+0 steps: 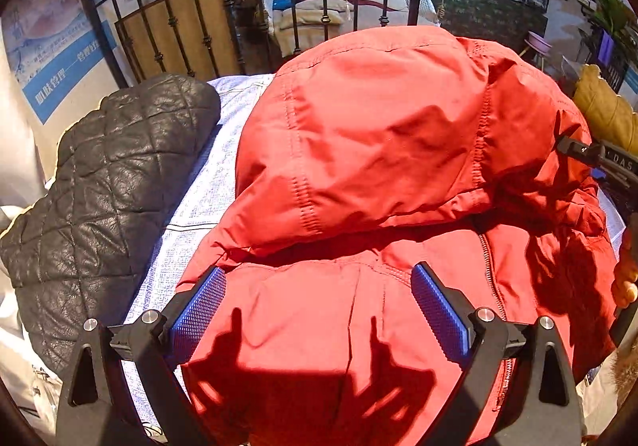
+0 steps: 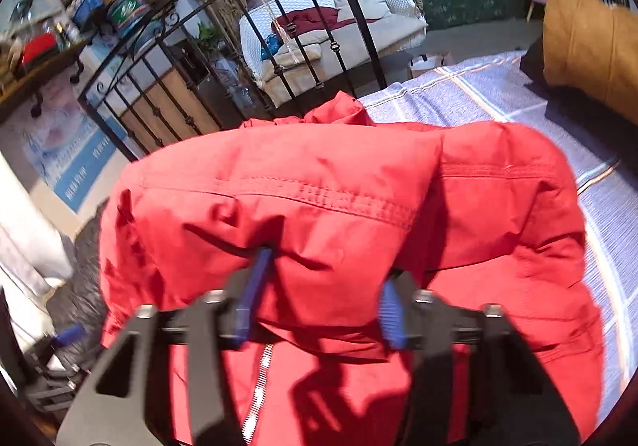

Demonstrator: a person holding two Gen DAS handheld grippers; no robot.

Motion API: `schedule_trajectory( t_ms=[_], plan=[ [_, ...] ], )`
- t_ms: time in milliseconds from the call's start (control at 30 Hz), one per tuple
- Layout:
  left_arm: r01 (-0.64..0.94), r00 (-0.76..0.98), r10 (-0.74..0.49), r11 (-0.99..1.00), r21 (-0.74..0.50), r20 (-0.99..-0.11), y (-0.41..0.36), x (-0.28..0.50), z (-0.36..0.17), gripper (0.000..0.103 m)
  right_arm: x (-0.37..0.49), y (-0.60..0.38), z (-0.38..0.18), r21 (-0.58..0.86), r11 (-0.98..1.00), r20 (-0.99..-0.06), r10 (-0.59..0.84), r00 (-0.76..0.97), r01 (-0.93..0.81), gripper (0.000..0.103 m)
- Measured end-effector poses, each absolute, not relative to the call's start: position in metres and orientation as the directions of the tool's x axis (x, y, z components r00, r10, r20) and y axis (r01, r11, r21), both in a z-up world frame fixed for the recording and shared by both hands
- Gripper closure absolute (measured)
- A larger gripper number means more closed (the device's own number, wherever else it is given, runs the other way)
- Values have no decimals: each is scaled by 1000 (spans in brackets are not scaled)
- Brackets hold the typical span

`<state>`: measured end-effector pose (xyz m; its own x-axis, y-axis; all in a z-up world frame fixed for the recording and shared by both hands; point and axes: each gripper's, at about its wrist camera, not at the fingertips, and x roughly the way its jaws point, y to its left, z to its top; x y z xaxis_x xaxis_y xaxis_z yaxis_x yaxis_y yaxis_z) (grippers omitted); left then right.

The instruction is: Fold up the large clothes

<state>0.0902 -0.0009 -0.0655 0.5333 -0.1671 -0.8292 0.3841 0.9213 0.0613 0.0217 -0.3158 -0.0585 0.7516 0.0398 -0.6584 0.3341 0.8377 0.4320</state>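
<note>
A large red jacket [image 1: 379,135] lies bunched on the bed, its upper part folded over the lower, with the zipper [image 1: 492,278] on the right. My left gripper [image 1: 319,278] hovers open over the jacket's near part, blue pads wide apart and nothing pinched. In the right wrist view the red jacket [image 2: 319,199] fills the middle. My right gripper [image 2: 325,278] is shut on a thick fold of it, the fabric bulging between the blue pads. In the left wrist view, the right gripper [image 1: 578,149] shows at the jacket's right edge.
A black quilted jacket [image 1: 99,215] lies left of the red one on the blue checked sheet [image 1: 207,187]. A mustard garment [image 2: 590,47] sits at the bed's far right. The black iron bed frame [image 1: 191,27] stands behind. A hand [image 1: 626,278] shows at the right edge.
</note>
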Motion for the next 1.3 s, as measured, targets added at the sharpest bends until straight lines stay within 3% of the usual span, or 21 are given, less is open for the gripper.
schedule_trajectory(
  t_ms=[100,233,333,367,433,467,500,667,800,900,1033,1067,1300],
  plan=[
    [380,526,-157,923,65,-836,1,95,-68,11,23,-317,-40,418,847,-618,0,786,329,86],
    [368,516,-201,930,3,-833,-2,106,-59,11,26,-326,-18,309,875,-618,-112,778,371,88],
    [346,537,-221,938,-26,-814,-5,114,-48,11,28,-336,-28,277,863,-667,-144,731,422,88],
    [346,539,-226,938,-31,-811,-7,117,-46,11,30,-341,-42,278,853,-705,-130,697,441,85],
    [348,543,-220,937,-21,-810,-12,119,-45,11,25,-351,-66,305,815,-745,-118,657,492,57],
    [352,542,-217,936,-15,-812,-14,120,-46,11,21,-355,-72,322,793,-753,-116,648,516,37],
    [354,541,-213,935,-9,-814,-17,120,-47,11,14,-359,-79,355,774,-751,-98,653,525,31],
    [358,539,-197,934,12,-819,-21,123,-50,11,-12,-365,-80,412,751,-734,-63,676,517,31],
    [349,582,-197,937,24,-789,-19,128,-36,11,-22,-357,-56,329,791,-710,-154,687,516,31],
    [355,617,-200,934,42,-761,-20,135,-23,11,-29,-339,-33,279,837,-642,-202,740,471,31],
    [377,634,-218,925,51,-742,-29,152,-14,11,-14,-304,-8,239,919,-573,-127,810,313,25],
    [387,632,-223,920,53,-742,-32,156,-14,10,-8,-297,-7,227,934,-574,-102,813,277,20],
    [423,595,-199,902,93,-779,-68,194,-36,6,55,-268,-30,113,968,-674,-91,733,224,19]
  ],
)
